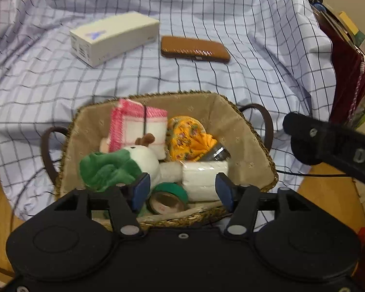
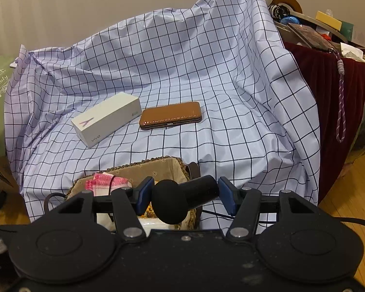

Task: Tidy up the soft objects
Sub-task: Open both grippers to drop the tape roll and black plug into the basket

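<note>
A woven basket with beige lining stands on the checked cloth. It holds a pink-and-white cloth, a white and green plush toy, a yellow floral pouch, a white tissue pack and a green tape roll. My left gripper hovers over the basket's near side, open; its pads press on nothing. In the right wrist view, my right gripper is shut on a black foam-headed microphone lying crosswise between the pads, above the basket's right end.
A white box and a brown case lie on the checked cloth beyond the basket. A dark red drape with clutter on top stands at the right. A black bar, seemingly the other gripper, reaches in from the right.
</note>
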The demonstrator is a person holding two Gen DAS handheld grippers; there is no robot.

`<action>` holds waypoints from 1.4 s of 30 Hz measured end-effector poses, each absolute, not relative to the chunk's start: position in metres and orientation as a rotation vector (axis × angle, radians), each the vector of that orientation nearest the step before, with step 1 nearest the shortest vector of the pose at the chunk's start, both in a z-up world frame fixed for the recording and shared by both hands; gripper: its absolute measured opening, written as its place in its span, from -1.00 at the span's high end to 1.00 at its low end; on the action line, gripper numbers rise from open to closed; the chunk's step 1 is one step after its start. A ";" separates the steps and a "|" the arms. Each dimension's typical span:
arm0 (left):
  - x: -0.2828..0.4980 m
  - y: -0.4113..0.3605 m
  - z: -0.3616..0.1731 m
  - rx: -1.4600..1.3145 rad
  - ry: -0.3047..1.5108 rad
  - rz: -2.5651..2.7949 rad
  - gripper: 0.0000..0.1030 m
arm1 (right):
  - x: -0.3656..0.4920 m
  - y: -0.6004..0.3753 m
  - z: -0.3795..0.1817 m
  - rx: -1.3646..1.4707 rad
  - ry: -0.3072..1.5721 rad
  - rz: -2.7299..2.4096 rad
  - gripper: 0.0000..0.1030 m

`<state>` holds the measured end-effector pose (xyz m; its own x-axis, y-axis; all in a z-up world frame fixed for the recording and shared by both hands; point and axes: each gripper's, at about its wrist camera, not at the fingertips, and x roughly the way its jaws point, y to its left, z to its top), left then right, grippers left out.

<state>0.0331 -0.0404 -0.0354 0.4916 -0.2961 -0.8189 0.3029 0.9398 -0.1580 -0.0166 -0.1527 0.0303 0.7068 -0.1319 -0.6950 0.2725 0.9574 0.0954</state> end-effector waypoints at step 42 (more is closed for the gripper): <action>0.019 -0.004 -0.020 0.017 0.921 -0.117 -0.50 | 0.003 -0.129 0.003 0.115 0.901 -0.130 -0.18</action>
